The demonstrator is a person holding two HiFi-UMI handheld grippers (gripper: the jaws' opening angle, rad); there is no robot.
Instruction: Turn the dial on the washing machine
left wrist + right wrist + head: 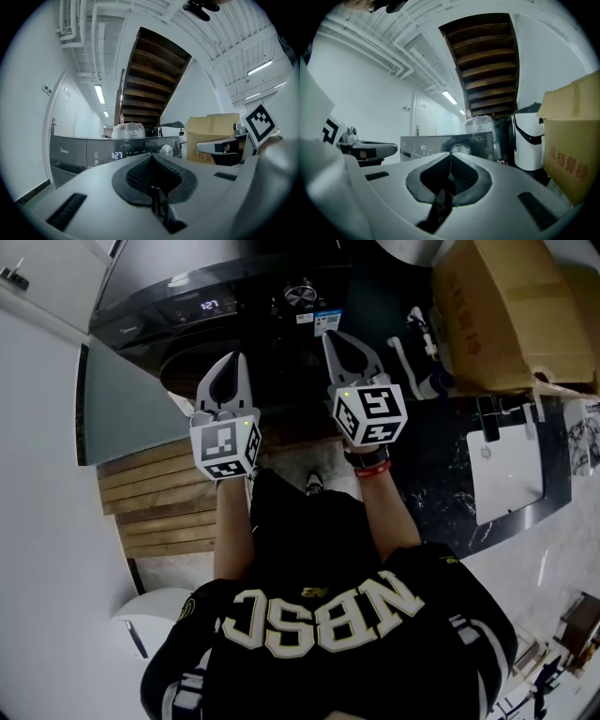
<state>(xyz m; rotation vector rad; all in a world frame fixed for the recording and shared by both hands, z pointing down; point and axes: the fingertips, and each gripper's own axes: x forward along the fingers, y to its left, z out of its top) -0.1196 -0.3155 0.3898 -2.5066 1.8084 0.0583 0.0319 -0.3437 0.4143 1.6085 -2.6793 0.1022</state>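
The dial sat on the control panel of the washing machine, to the right of the lit display, with nothing touching it. The right gripper pointed almost straight at it from some way off, its jaws pressed fully together with nothing between them. The left gripper hung beside it, aimed nearer the display, its jaws likewise closed and empty. The main risk was probably the closed state of the right jaws. If the gripper went forward like this, the joined tips would likely butt against the face of the dial rather than pass around it. That could push the dial in or nudge it without control. The dial looked round and smooth, so a shallow or off-centre hold might slip as the wrist rolled, leaving the setting unchanged or turned too far. The display and the markings alongside it lay close to the dial, so a jaw opened wide or brought in crooked could brush them and perhaps change a setting. The cardboard box stood just right of the machine and might crowd the right arm during the twist.
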